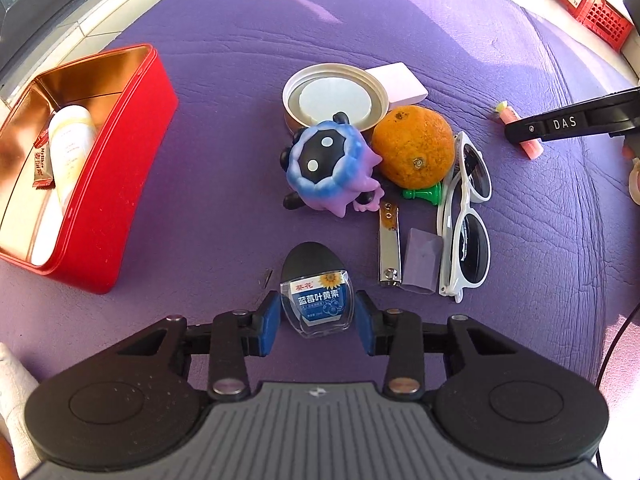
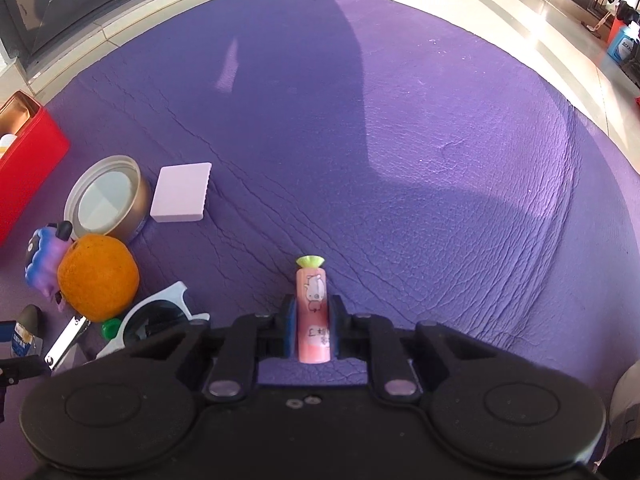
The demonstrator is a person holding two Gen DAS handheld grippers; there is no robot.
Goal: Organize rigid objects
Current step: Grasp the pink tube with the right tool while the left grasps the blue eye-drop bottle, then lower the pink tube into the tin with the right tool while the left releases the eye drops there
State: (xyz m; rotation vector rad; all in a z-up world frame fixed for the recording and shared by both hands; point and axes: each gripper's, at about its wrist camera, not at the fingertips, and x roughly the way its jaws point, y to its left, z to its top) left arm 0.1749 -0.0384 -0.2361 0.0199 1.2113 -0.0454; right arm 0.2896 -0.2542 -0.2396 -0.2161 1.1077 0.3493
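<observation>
My left gripper (image 1: 316, 312) is open around a small clear bottle with a black cap and blue label (image 1: 316, 292); the pads stand on both sides, a little apart from it. My right gripper (image 2: 313, 326) is shut on a pink tube with a green tip (image 2: 312, 312) that lies on the purple mat (image 2: 400, 160). The tube (image 1: 520, 136) and the right gripper's finger also show in the left wrist view. An open red tin (image 1: 108, 168) at the left holds a white bottle (image 1: 70, 148) and a snack packet.
A pile sits mid-mat: blue-purple toy (image 1: 328, 164), orange (image 1: 416, 146), round tin lid (image 1: 336, 98), white block (image 1: 400, 82), nail clipper (image 1: 389, 244), white sunglasses (image 1: 466, 220), green chess piece (image 1: 424, 193), purple eraser (image 1: 422, 262). Red crate (image 1: 592, 4) beyond the mat.
</observation>
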